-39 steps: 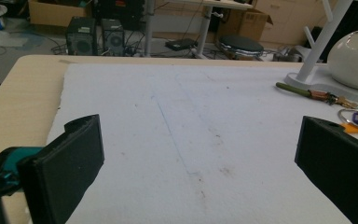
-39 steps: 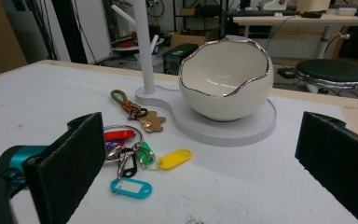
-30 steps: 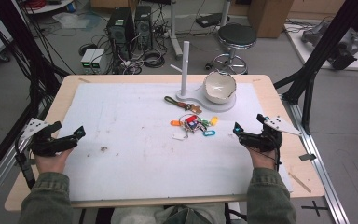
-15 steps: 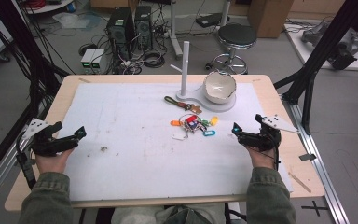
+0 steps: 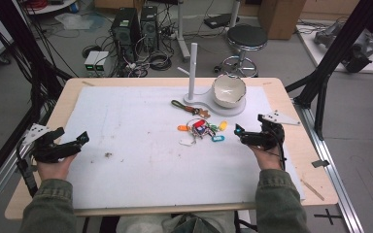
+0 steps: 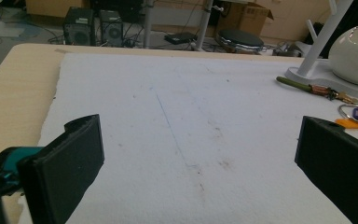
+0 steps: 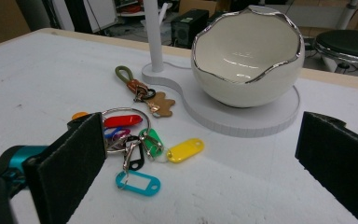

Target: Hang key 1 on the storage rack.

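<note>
1. Keys on a ring w/ coloured tags [image 5: 201, 131] lie mid-table on the white mat [image 5: 141, 145], just in front of the white stand base; nothing grips them. Mat covers most of the wooden table [image 5: 291, 160], biggest thing here.
2. White stand [image 5: 193, 73]: upright post w/ side pegs on a flat base, at far edge of mat. Egg-shaped bowl w/ silver jagged rim [image 5: 228, 91] sits on the base's round part, right of post.
3. R gripper [image 5: 245, 138]: in person's right hand at right edge of mat, pointing left at the key bunch, near but not touching. Jaws wide open, holding nothing; in right gripper view the tags [image 7: 137, 144] lie between and beyond the two pads.
4. L gripper [image 5: 75, 144]: in left hand at left edge of mat, well apart from keys. Jaws wide open, empty; left gripper view shows bare mat [image 6: 191, 140] between them.
5. Second keychain, olive strap w/ brown leather tag [image 5: 190, 108], lies btw stand base and key bunch, touching neither as far as I can tell.
6. Tags in bunch: red, green, yellow, teal, orange, clearest in right gripper view; teal tag [image 7: 138, 181] nearest the gripper.
</note>
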`<control>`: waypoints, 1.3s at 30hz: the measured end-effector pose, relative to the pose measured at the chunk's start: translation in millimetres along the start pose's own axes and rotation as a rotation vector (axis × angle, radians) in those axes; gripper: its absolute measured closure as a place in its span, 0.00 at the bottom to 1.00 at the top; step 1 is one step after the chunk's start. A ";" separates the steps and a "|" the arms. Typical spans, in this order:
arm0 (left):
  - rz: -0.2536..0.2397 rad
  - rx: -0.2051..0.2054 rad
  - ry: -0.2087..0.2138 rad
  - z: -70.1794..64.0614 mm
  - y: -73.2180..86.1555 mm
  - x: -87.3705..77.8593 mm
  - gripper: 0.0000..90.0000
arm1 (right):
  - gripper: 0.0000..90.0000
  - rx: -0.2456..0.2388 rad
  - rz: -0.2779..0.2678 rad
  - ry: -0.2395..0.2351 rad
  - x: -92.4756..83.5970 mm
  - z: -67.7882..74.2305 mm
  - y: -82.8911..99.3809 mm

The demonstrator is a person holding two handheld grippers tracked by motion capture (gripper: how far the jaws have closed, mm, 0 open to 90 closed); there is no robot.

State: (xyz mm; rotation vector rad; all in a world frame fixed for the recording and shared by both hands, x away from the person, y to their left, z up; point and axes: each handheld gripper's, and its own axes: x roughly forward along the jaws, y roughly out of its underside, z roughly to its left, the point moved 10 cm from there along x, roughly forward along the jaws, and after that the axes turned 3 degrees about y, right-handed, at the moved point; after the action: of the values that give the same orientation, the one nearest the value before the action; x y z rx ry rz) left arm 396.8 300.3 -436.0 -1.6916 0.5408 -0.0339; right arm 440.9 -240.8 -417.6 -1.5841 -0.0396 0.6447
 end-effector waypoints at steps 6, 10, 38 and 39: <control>0.004 0.002 -0.005 0.5 0.5 0.0 0.02 | 0.01 -0.016 0.028 -0.006 12.6 6.1 -7.2; 0.002 0.003 -0.006 0.6 0.3 -0.1 0.02 | 0.01 -0.025 0.056 -0.033 22.1 12.8 -10.5; 0.012 0.010 0.000 0.0 1.8 2.4 0.02 | 0.01 -0.104 0.171 -0.153 76.5 52.2 -30.7; 0.007 0.007 0.000 0.2 1.4 2.6 0.02 | 0.01 -0.111 0.176 -0.158 78.5 53.9 -31.5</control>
State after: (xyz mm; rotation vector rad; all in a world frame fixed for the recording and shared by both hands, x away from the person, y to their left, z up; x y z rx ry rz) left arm 398.6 299.5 -438.1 -1.6830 0.5461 -0.0300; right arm 494.9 -156.3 -416.6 -1.6528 -0.0543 0.9184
